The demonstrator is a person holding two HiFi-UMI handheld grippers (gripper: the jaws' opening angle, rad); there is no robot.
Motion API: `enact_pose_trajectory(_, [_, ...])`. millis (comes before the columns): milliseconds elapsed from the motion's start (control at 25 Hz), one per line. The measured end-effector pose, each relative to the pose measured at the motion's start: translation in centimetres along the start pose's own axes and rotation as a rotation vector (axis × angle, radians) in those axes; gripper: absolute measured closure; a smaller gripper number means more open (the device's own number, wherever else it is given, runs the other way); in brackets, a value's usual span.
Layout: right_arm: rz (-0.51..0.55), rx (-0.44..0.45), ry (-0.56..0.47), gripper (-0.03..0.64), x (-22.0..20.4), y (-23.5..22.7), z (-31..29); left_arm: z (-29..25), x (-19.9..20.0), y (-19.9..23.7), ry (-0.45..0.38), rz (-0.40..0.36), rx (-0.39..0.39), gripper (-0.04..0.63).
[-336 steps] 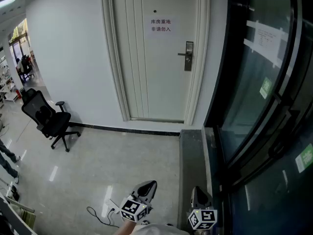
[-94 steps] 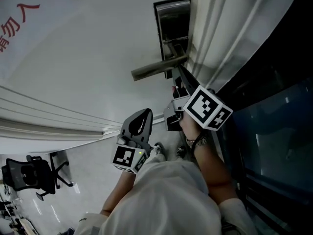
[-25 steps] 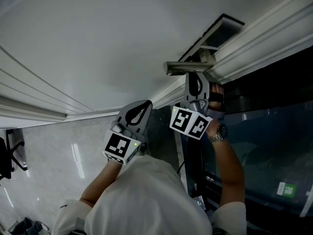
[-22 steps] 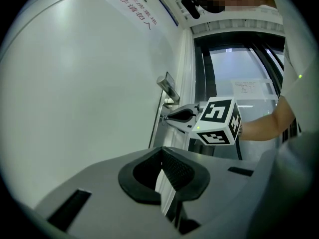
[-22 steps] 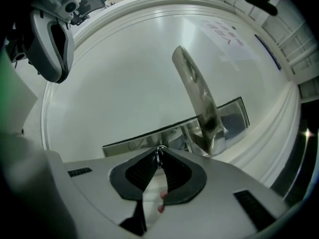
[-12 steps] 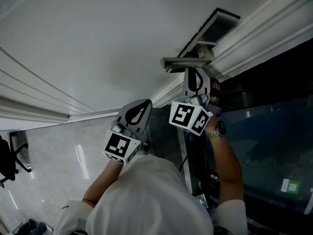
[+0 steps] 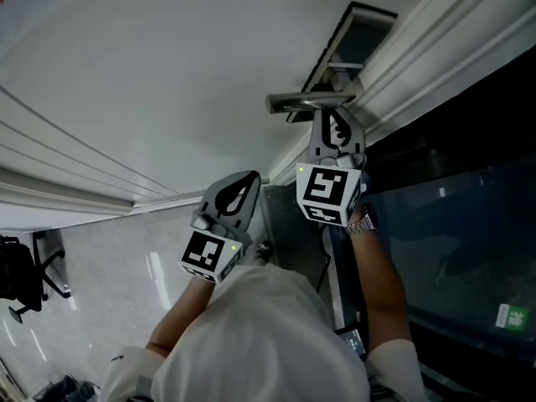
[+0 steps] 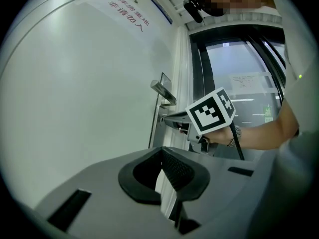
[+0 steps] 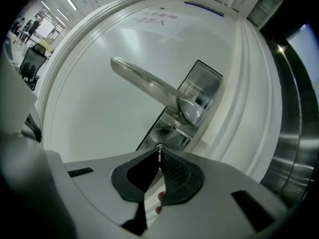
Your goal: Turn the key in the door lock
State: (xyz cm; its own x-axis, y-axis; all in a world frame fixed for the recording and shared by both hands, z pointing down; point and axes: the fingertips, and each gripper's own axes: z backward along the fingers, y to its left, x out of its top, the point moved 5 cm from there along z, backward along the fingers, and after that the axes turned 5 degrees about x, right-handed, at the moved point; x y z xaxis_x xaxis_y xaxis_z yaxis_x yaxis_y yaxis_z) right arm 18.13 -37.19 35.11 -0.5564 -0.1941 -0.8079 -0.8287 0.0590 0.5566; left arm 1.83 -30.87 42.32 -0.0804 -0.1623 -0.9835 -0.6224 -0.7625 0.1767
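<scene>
**Right gripper pinches the key at the lock, left gripper idle**

Your right gripper (image 9: pixel 159 156) sits right up against the lock plate (image 9: pixel 200 89), just below the lever handle (image 9: pixel 144 81). Its jaws have just been closing, and they now pinch the key (image 9: pixel 159 152). The key shows as a thin metal strip, edge-on between the pad tips, and it runs into the keyhole at the lower part of the plate. A small red piece (image 9: pixel 160 197) shows lower in the gap between the pads; you cannot tell what it is.

From the head view, this gripper (image 7: pixel 336 124) points at the white door (image 7: pixel 167 74) directly under the handle (image 7: pixel 308 101), close to the door frame (image 7: pixel 435 32).

Your left gripper (image 7: pixel 243 187) hangs apart from the lock, off to its left and short of the door. Its jaws (image 8: pixel 161 154) are pressed together with nothing between them.
</scene>
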Motion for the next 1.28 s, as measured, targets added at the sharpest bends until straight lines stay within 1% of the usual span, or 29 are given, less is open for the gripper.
enact_pose_trajectory(80, [-0.044, 0.000, -0.017, 0.607, 0.0, 0.0, 0.0, 0.0, 0.1, 0.0, 0.006, -0.017, 0.003, 0.589])
enact_pose_trajectory(360, [-0.350, 0.046, -0.089, 0.607, -0.6, -0.6, 0.0, -0.1, 0.2, -0.7, 0.038, -0.059, 0.015, 0.589])
enact_pose_trajectory(480, [-0.442, 0.063, -0.113, 0.606, -1.0, -0.9, -0.1, -0.3, 0.0, -0.9, 0.061, -0.084, 0.024, 0.589])
enact_pose_trajectory(600, [-0.548, 0.087, -0.132, 0.606, -1.2, -1.1, -0.1, -0.5, 0.4, -1.4, 0.062, -0.101, 0.034, 0.589])
enact_pose_trajectory(720, [-0.712, 0.129, -0.156, 0.606, -1.4, -1.4, -0.1, -0.6, 0.4, -1.9, 0.076, -0.124, 0.034, 0.589])
enact_pose_trajectory(920, [-1.038, 0.213, -0.194, 0.606, -2.1, -1.9, -0.2, -0.8, 0.5, -2.5, 0.081, -0.152, 0.038, 0.589])
enact_pose_trajectory(1080, [-1.232, 0.257, -0.225, 0.606, -2.6, -2.0, -0.3, -0.8, 0.5, -2.9, 0.085, -0.158, 0.045, 0.589])
enact_pose_trajectory(1280, [-1.503, 0.297, -0.244, 0.605, -3.2, -2.0, -0.4, -0.7, 0.7, -3.3, 0.073, -0.170, 0.049, 0.589])
